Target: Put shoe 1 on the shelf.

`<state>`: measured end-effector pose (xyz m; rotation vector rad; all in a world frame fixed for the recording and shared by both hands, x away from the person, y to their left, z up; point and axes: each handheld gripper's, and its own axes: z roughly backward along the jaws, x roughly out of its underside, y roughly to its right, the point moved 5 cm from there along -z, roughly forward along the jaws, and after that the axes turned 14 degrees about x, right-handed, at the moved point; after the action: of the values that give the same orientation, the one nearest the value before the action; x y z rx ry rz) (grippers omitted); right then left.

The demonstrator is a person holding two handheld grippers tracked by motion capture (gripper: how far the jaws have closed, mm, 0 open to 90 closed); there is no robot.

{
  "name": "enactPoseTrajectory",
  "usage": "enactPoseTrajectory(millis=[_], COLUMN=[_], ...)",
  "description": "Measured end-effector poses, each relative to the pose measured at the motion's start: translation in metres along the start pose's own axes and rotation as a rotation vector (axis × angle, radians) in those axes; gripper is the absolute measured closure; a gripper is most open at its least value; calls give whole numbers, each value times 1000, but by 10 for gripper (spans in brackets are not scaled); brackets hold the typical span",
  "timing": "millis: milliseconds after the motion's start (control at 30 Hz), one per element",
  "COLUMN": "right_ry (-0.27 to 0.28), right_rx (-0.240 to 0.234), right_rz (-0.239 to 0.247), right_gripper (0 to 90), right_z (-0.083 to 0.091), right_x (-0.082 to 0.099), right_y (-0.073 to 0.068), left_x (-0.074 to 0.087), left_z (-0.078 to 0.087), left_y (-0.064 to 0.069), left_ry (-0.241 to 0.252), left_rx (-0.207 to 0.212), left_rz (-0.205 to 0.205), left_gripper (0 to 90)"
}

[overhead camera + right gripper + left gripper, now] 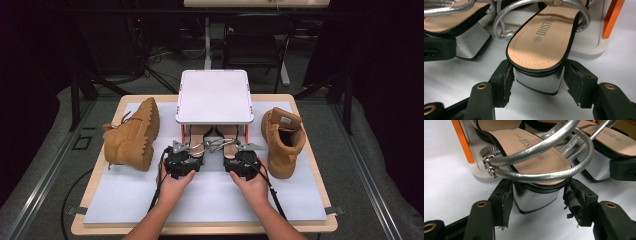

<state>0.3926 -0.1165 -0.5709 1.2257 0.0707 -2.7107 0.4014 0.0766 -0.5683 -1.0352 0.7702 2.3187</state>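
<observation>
Each claw, left [537,206] and right [537,83], clamps a silver sandal heel [535,197], sandals not yet clear of the rack [214,97].

Dark room, grey floor [45,165] (cables), black chair [255,42]

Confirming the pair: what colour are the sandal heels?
Silver heels, clearest in the right gripper view.

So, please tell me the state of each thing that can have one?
Left tool: closed on the left sandal's heel.
Right tool: closed on the right sandal's heel.
Left sandal: upright, strap buckled.
Right sandal: upright.
Left boot: lying on its side.
Right boot: standing upright.
</observation>
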Motion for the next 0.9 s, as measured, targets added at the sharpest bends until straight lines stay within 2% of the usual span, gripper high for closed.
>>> enactPoseTrajectory(millis=[433, 700, 900], right_ry=[3, 12, 14], right_rx=[23, 26, 39], right_rz=[-11, 7, 11], right_gripper=[422, 422, 422], right_z=[-10, -23, -29], right_x=[-19, -25, -28], right_y=[1, 1, 1], left_x=[-18, -19, -22], left_z=[-10, -21, -24], left_y=[-13, -20, -24], left_ry=[-2, 0, 5], left_rx=[0, -21, -17], left_rz=[21, 3, 2], left_gripper=[423, 423, 423])
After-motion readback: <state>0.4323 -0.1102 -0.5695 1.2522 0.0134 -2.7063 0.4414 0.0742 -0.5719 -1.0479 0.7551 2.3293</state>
